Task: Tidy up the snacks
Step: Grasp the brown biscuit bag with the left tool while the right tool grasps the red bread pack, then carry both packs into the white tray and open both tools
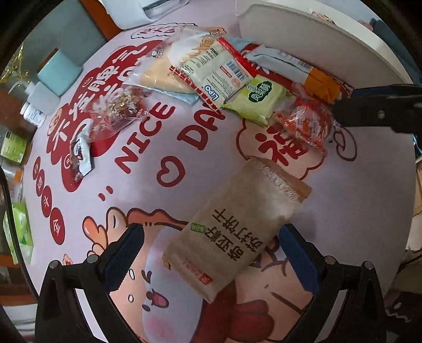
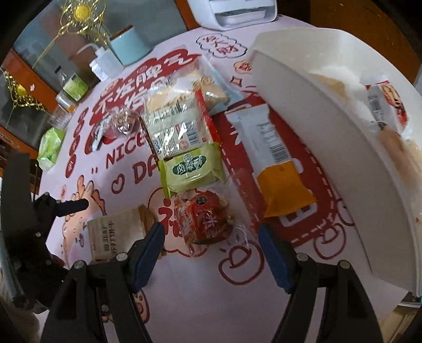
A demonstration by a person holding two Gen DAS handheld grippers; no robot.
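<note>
My left gripper is open, its jaws on either side of a brown paper cracker pack that lies on the pink printed tablecloth. My right gripper is open around a red clear-wrapped snack, which also shows in the left wrist view. A white bin at the right holds several snacks. A green pack, a red-edged Lipo pack and a white-and-orange pack lie beside it.
A white appliance, a teal canister, bottles and a green pouch stand along the table's far and left edges. A clear bag and a small dark sachet lie at the left.
</note>
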